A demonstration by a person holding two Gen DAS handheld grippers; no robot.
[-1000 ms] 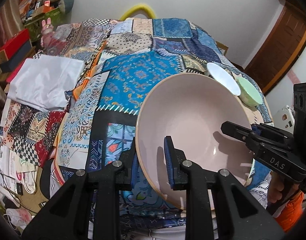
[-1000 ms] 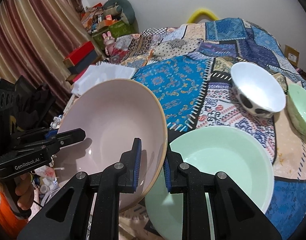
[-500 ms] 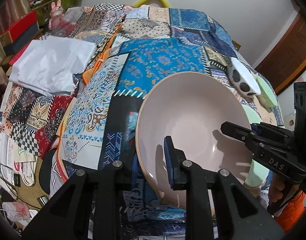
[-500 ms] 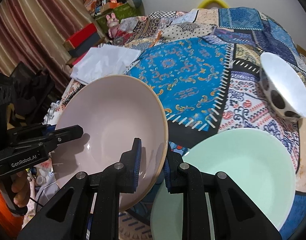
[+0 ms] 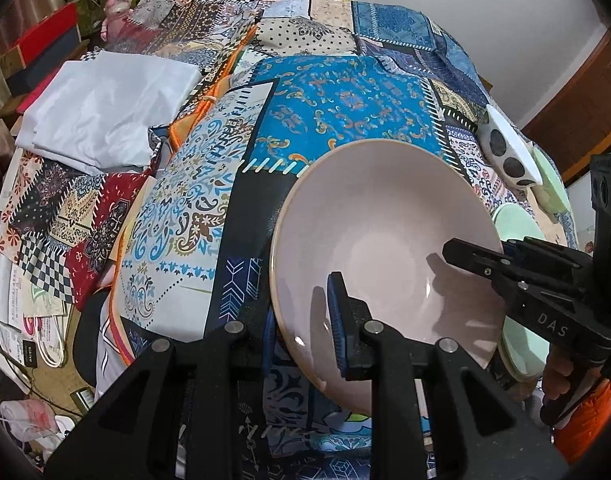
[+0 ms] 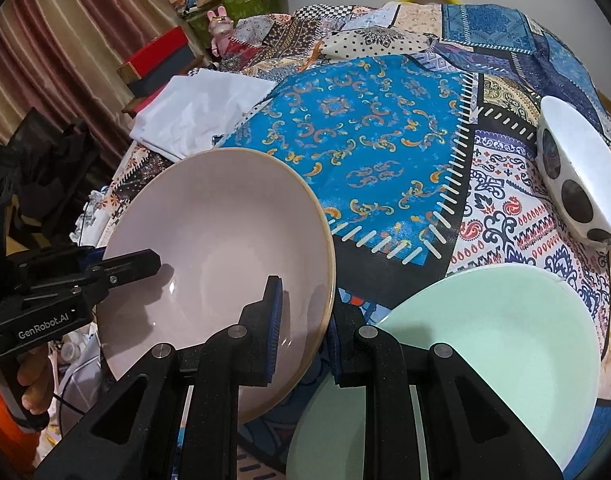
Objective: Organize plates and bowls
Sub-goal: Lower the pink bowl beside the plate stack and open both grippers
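A: where's the pink bowl (image 5: 385, 240) rn?

B: in the air, tilted, over the patchwork tabletop (image 6: 385, 128). We've got both tools clamped on its rim, left tool (image 5: 305, 316) one side, right tool (image 6: 305, 320) opposite. Green plate (image 6: 485, 360) sits just beside.

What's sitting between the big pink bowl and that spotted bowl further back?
In the right wrist view, only patterned quilt lies between the pink bowl and the spotted bowl. The mint plate sits nearer, off that line.
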